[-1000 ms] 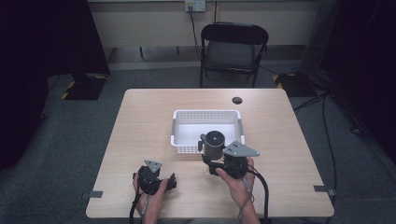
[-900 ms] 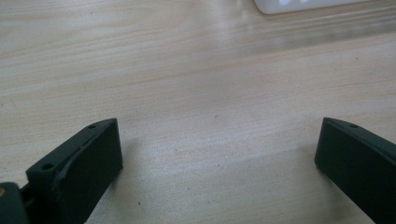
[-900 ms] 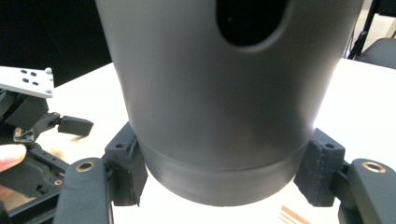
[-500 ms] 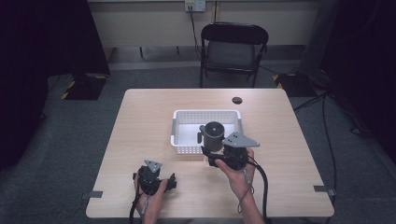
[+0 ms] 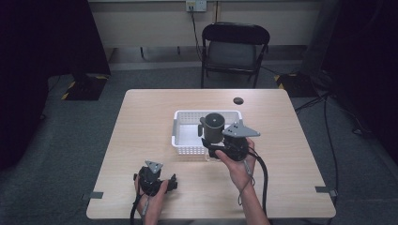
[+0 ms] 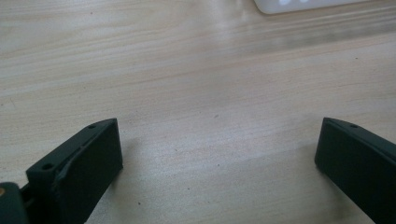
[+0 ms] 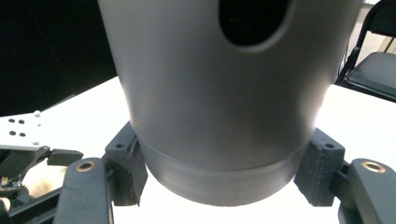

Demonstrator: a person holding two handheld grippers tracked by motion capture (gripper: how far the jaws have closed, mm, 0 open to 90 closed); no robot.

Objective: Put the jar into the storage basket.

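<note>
Nearest the person, the left tool [image 5: 152,180] sits low at the front edge of the worktop [image 5: 141,122], held in the left hand [image 5: 151,197] with its cable trailing back off the edge. In the left gripper view its two black jaws stand wide apart over bare pale wood with nothing between them, so it is released; a white corner of the basket [image 6: 303,4] shows at the top of that view.

A little farther in and to the right, the right hand [image 5: 239,168] holds the right tool [image 5: 213,140] raised above the worktop, the grey three-cornered plate [image 5: 240,130] on top of it. This tool is clenched on a dark grey cup [image 5: 213,127]: in the right gripper view the jaws press against the two sides of the cup [image 7: 219,93] near its base, and a dark oval opening shows high on its wall. The cup stands upright in the grip, and in the high view it hangs over the near right part of the white basket [image 5: 180,143], which rests at the middle of the worktop. Whether the cup touches the basket cannot be told.

Beyond the basket, a small dark round disc [image 5: 238,100] lies on the worktop near its far edge, well apart from everything else. Past the worktop, a black folding chair [image 5: 234,47] stands on the grey floor before a pale wall.
</note>
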